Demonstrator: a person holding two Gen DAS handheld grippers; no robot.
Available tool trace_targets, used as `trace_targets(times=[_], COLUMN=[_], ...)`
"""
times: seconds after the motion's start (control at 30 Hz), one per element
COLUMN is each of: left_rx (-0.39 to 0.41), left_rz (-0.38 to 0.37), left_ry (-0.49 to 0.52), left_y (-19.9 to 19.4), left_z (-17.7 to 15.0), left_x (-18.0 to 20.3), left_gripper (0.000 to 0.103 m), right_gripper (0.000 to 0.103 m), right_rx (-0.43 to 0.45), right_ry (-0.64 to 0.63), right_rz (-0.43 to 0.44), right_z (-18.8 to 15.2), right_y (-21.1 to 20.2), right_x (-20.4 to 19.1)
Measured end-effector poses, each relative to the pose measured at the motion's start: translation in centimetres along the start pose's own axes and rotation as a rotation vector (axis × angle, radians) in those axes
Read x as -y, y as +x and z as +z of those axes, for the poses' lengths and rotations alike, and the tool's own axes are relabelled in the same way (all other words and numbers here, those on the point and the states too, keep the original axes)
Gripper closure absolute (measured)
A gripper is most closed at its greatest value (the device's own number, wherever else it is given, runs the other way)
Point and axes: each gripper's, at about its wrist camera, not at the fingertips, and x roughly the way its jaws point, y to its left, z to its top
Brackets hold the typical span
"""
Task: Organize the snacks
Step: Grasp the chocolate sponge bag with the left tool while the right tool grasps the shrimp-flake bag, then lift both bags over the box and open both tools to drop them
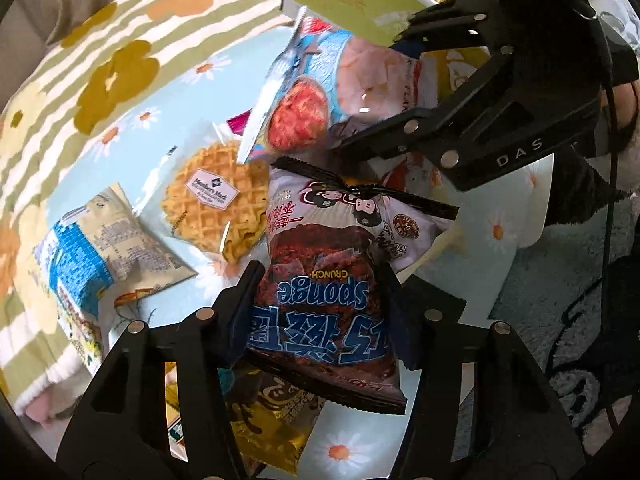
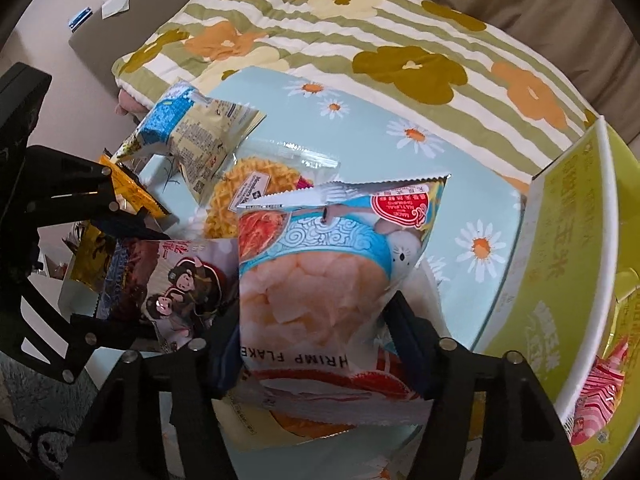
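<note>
Left gripper (image 1: 320,300) clamps sponge crunch bag (image 1: 320,280), right gripper (image 2: 316,328) clamps shrimp flakes bag (image 2: 316,280); one pink packet (image 2: 600,392) lies in the box (image 2: 560,240), while the waffle (image 1: 216,204) and blue packet (image 1: 100,240) wait mid-table.

Pale-blue daisy-print tablecloth (image 2: 360,92), green-striped floral blanket (image 2: 360,28), lime-yellow box (image 2: 568,240) — brown-and-blue sponge-crunch bag (image 1: 324,300), blue-and-pink shrimp-flake bag (image 2: 316,280).

The sponge crunch bag (image 1: 320,300) and shrimp flakes bag (image 2: 316,280) are glossy, crinkled plastic film. At upper left of the left wrist view, the flowered quilt (image 1: 100,68) looks soft, matt cloth. The yellow-green box (image 2: 560,248) at right of the right wrist view is smooth cardboard.
</note>
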Motion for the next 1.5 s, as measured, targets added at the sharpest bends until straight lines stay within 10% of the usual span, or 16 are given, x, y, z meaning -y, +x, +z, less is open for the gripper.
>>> trace_targets(times=[0.5, 0.93, 1.5], left_rx=[0.128, 0.374, 0.328], left_rz=[0.034, 0.109, 0.052], left_ry=[-0.086, -0.161, -0.31], left_y=[-5.8, -12.1, -1.2], left_z=[1.9, 12.7, 28.7], left_x=[0.2, 4.3, 11.0], left_gripper=[0.05, 0.05, 0.049], right_gripper=[0.045, 0.045, 0.045], right_rx=[0.226, 0.379, 0.379], right_ry=[0.166, 0.279, 0.398], right_rz=[0.021, -0.022, -0.027], right_z=[0.3, -3.0, -7.8], right_y=[-9.6, -18.6, -19.8], right_x=[3.4, 13.5, 26.5])
